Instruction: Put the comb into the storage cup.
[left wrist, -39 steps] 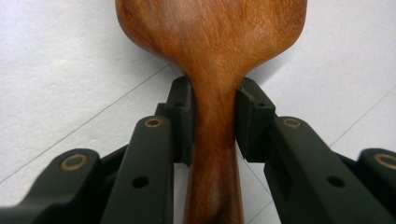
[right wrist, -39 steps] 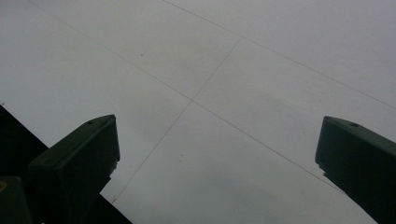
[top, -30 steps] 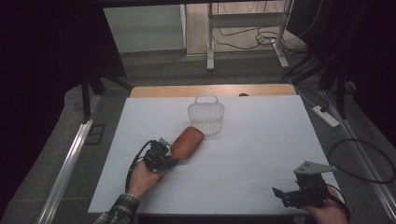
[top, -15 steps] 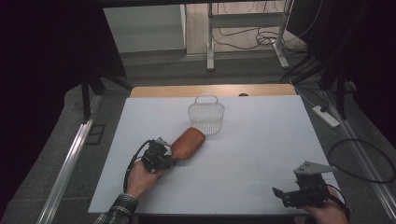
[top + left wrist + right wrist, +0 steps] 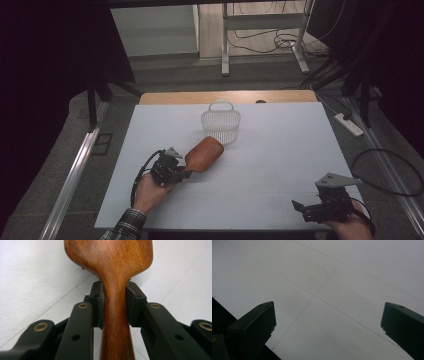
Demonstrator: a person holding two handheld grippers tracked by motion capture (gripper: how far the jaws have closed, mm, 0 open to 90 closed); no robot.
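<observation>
A wooden paddle (image 5: 203,153) is being gripped at its narrow neck by the left claw (image 5: 184,169), whose pads (image 5: 98,302) are being pressed against both sides of the handle in the left gripper view, just below where the wood widens into the blade. The paddle is being held over the middle of the tabletop (image 5: 280,145), somewhat toward the left edge, with its broad end being pointed at the white wire basket (image 5: 221,122), which is standing near the far edge and looks almost touching the blade's tip. The right claw (image 5: 300,207) is being kept released and empty at the near right corner, with its jaws standing wide apart over bare surface in the right gripper view. Several risks are being judged from here. The grip is being taken on a smooth, tapering neck, so the paddle could be let swivel or slide between the pads if it is being swung quickly. The basket (light, by the look of it, and braced by nothing) could be pushed or tipped toward the far edge if the blade is being driven against its wall rather than lifted over the rim. Since the paddle seems longer than the basket is deep, it may be left leaning on the rim, and the basket could be toppled once the paddle is being let go.
</observation>
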